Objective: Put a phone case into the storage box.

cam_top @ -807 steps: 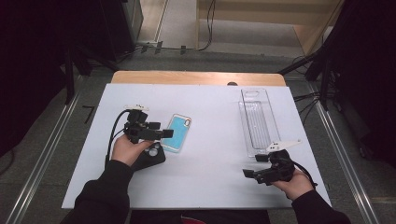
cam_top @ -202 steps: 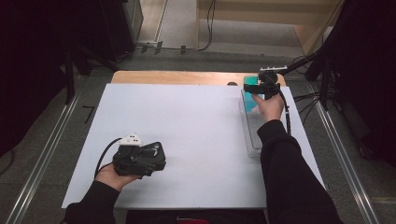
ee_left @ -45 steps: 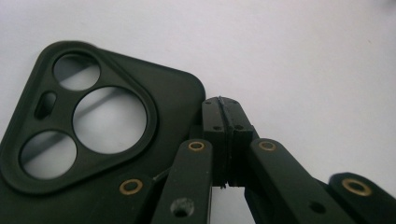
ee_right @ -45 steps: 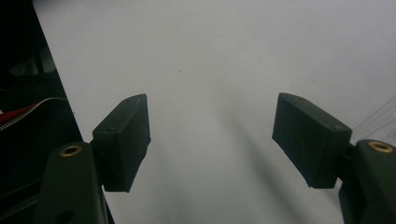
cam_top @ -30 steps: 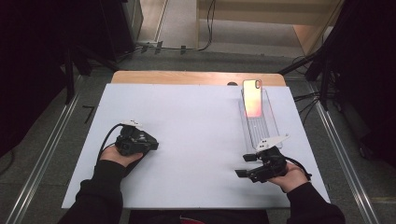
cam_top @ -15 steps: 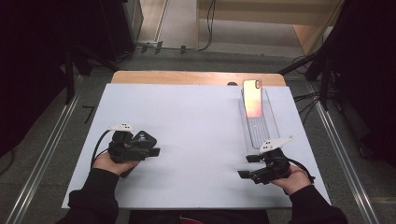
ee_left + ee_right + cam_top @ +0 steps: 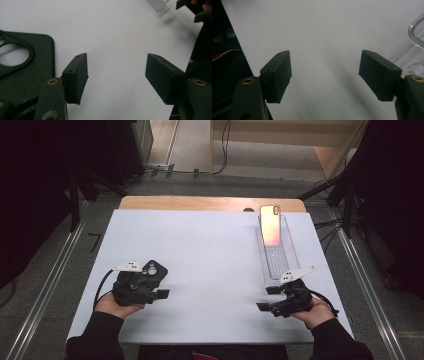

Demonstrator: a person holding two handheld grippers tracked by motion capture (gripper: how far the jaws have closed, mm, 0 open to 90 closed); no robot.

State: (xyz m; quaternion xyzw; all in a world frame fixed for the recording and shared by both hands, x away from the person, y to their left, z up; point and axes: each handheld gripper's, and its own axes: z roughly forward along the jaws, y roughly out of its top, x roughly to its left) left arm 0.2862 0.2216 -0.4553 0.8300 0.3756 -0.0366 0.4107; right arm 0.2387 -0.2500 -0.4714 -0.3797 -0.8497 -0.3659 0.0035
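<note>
Left gripper fingers just opening, empty, black plastic phone case flat on white bench beside them; right gripper fingers apart, empty; risk: nudging case on retreat.

Evenly and brightly lit across the white table in the high view, with dark, murky surroundings on both sides. Orange-pink glare on the phone in the clear tray. Soft, faint shadows below the jaws in both gripper views. Blurred toward the top right of the left gripper view; black case slightly soft. Overall grainy and low in sharpness.
</note>
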